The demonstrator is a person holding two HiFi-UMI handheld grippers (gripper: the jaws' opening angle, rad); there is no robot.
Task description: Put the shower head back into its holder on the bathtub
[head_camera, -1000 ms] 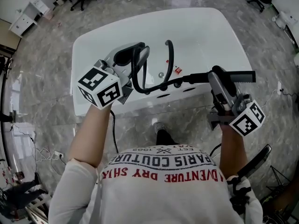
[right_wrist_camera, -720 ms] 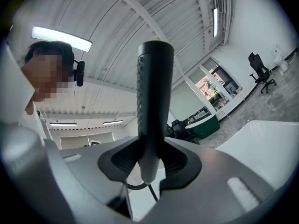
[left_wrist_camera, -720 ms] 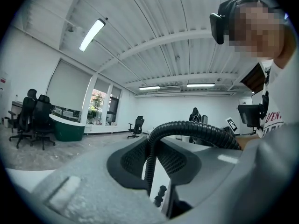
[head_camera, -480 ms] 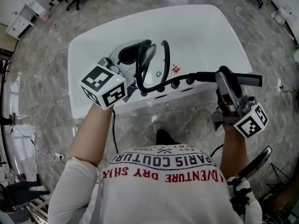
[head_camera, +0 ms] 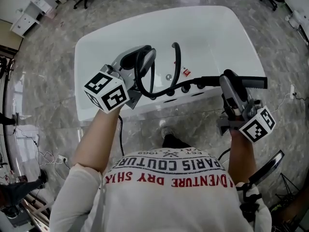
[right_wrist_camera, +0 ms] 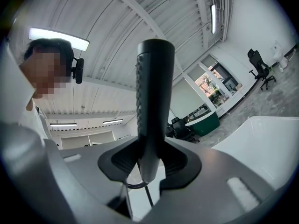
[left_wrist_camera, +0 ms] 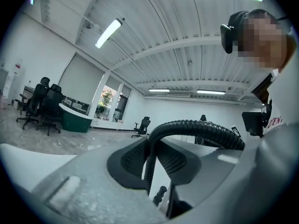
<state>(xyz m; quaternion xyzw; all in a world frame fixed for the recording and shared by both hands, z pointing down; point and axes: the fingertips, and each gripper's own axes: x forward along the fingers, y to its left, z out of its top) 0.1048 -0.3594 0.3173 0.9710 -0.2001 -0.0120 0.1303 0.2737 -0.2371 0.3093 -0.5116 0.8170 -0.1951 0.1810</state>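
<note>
Black ribbed hose (left_wrist_camera: 196, 126) is pinched between the pads of the left claw (head_camera: 141, 59), which hangs over the near-left part of the white bathtub (head_camera: 217, 35). From that grip the hose loops down toward the tub's near rim, then arches up again above the basin. At the tub's near-right corner the right claw (right_wrist_camera: 149, 162) is clamped on the black shower head (head_camera: 252, 81), gripping it by the handle. The shower head lies roughly level along the near rim and reaches about to the tub's right edge. A row of dark knobs (head_camera: 185, 88) sits on that near rim, with a small red tag (head_camera: 186, 72) just behind them inside the basin. Grey marbled floor (head_camera: 48, 81) surrounds the tub, and the person stands at its near side.
</note>
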